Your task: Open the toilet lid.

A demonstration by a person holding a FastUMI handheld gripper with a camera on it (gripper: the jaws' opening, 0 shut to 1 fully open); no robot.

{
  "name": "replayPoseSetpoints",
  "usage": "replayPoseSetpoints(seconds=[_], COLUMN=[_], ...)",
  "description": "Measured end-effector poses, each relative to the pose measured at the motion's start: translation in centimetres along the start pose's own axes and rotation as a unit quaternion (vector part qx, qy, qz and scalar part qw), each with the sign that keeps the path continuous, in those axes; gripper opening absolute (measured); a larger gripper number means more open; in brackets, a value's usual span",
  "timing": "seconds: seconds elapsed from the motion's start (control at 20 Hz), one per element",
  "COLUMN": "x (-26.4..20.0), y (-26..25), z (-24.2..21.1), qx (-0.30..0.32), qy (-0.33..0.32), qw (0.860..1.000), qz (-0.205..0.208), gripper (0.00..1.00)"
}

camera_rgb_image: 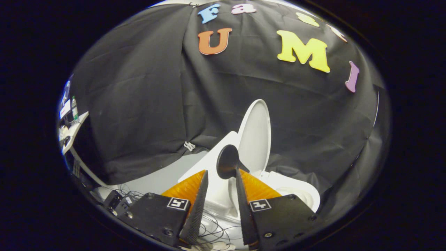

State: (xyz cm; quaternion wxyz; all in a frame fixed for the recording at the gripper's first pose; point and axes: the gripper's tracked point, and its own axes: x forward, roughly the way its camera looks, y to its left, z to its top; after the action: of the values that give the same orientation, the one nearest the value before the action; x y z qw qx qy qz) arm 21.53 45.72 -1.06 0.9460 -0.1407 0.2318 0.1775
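Observation:
The white toilet lid (256, 136) stands raised, almost upright, leaning back toward the white tank (212, 164). To its right lie the seat and bowl rim (301, 193), uncovered. A black round-headed handle (228, 162) sticks out from the lid's lower edge, just beyond my fingertips and closest to the right one. My gripper (221, 171) is open, its fingers apart on either side of the tank's front, with nothing pressed between them.
Grey floor (156, 179) runs left of the toilet. Small black boxes (118, 202) and loose cables (216, 226) lie low near the fingers. A white shelf with odds and ends (71, 129) stands beyond the cloth wall's left end.

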Motion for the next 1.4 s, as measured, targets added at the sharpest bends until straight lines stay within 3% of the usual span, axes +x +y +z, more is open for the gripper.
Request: replayPoseSetpoints(seconds=[0.25,0.5,0.7,0.9,1.4], x=[-3.7,-7.3,-11.1,-14.5,-22.8], y=[-3.6,-8.6,-13.4,-16.9,-25.0], z=[-0.3,-3.1,-4.8,-8.0,-16.2], qx=[0.009,0.056,0.066,0.066,0.108], qy=[-0.046,-0.054,-0.097,-0.125,-0.191], qw=[0.999,0.997,0.992,0.987,0.968], qz=[-0.02,-0.029,-0.054,-0.072,-0.124], gripper=[0.7,0.7,0.7,1.0,0.99])
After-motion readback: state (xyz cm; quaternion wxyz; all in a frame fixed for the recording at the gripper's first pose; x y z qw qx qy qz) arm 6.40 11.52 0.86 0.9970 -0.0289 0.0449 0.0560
